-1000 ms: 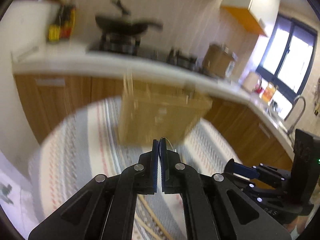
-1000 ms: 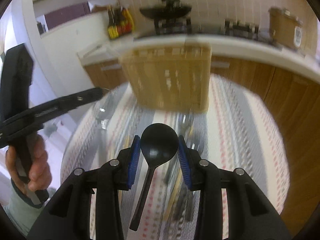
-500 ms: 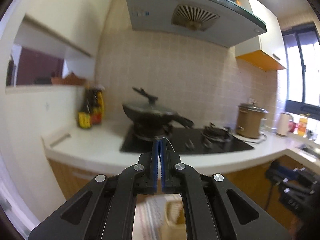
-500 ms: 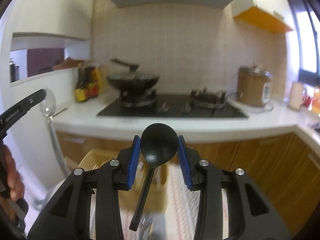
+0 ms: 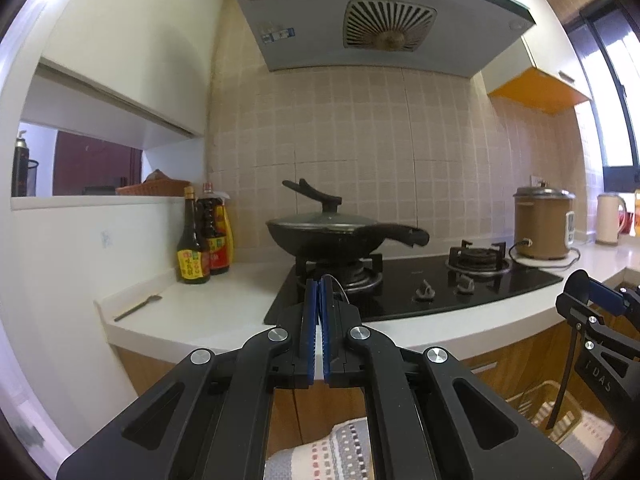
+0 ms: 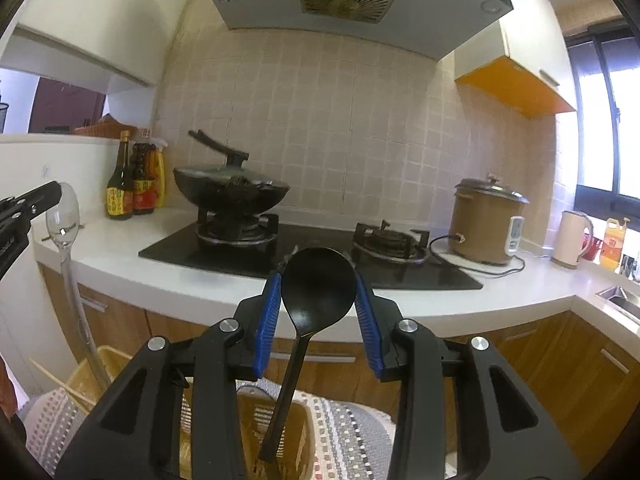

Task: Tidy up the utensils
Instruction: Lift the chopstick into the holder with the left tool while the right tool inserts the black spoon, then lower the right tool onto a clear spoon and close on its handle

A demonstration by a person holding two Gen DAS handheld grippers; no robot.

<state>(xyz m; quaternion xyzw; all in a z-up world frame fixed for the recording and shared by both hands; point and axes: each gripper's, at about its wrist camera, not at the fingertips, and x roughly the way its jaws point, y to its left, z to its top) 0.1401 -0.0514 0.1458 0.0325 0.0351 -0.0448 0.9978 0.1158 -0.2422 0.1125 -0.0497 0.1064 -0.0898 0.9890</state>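
Observation:
My right gripper (image 6: 318,286) is shut on the bowl of a black spoon (image 6: 316,292), whose handle hangs down over a woven utensil basket (image 6: 280,428). My left gripper (image 5: 319,286) is shut on the edge of a clear plastic spoon; only a thin rim (image 5: 338,286) shows there. In the right wrist view the clear spoon (image 6: 64,216) hangs from the left gripper (image 6: 56,190), handle pointing down toward the basket. In the left wrist view the right gripper (image 5: 588,300) and the basket (image 5: 548,408) sit at the lower right. Both grippers are raised above the striped mat (image 6: 348,436).
A white counter (image 6: 132,248) holds a black hob (image 6: 304,252), a lidded wok (image 6: 230,190), sauce bottles (image 6: 134,186), a brown rice cooker (image 6: 486,226) and a kettle (image 6: 570,238). Chopsticks (image 6: 60,386) stick out near the basket. A sink (image 6: 620,300) is at far right.
Both grippers have lifted and tilted up from the mat and basket to face the stove wall. The spoons stayed gripped.

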